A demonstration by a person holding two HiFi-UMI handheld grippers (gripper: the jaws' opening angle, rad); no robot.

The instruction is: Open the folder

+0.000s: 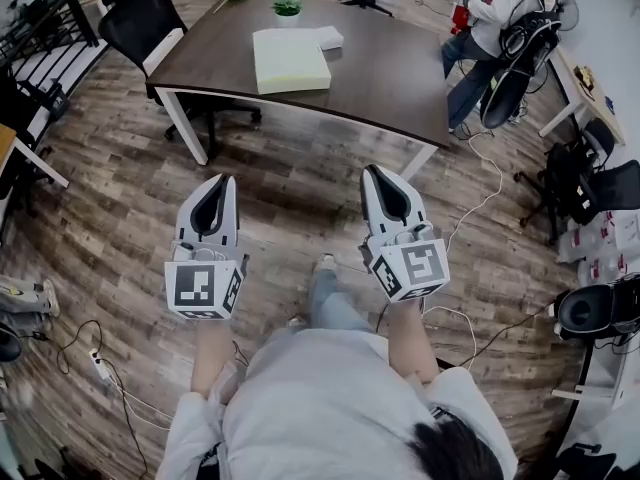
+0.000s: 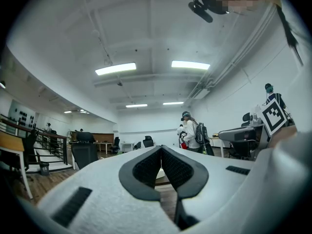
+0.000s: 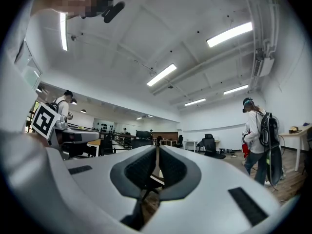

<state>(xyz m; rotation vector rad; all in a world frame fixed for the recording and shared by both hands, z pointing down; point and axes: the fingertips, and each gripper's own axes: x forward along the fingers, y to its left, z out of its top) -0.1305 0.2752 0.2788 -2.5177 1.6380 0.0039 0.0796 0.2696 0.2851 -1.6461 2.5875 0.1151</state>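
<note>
Folder [image 1: 290,58], pale yellow-green, lies shut and flat on the dark table [image 1: 400,83], towards the far-left part of the top, well apart from both grippers. A small white item [image 1: 329,37] sits just beside its far-right corner, and a small green plant [image 1: 287,7] stands near the far edge behind it. The person stands back from the table on the wood floor, w/ both grippers held out in front, side by side, pointing towards the table. L gripper [image 1: 218,184] is on the left of the head view, w/ its marker cube [image 1: 205,288] near the hand. In the left gripper view its jaws are closed: tips meet, black ribbed pads [image 2: 146,168] bow apart a bit below the tips, and nothing is held between them. R gripper [image 1: 376,174] is on the right, cube [image 1: 412,268] at its rear. In the right gripper view its jaws are closed too, w/ only a thin slit between the pads [image 3: 141,170], and nothing is gripped. Both gripper views look level across the room, w/ ceiling lights above. Black chair [image 1: 145,18] stands at the table's left end. A second person [image 1: 495,18] w/ a backpack stands past the table's right end, and is also seen in both gripper views. A white cable [image 1: 470,208] trails over the floor right of the R gripper. A power strip [image 1: 100,366] lies on the floor at lower left.
</note>
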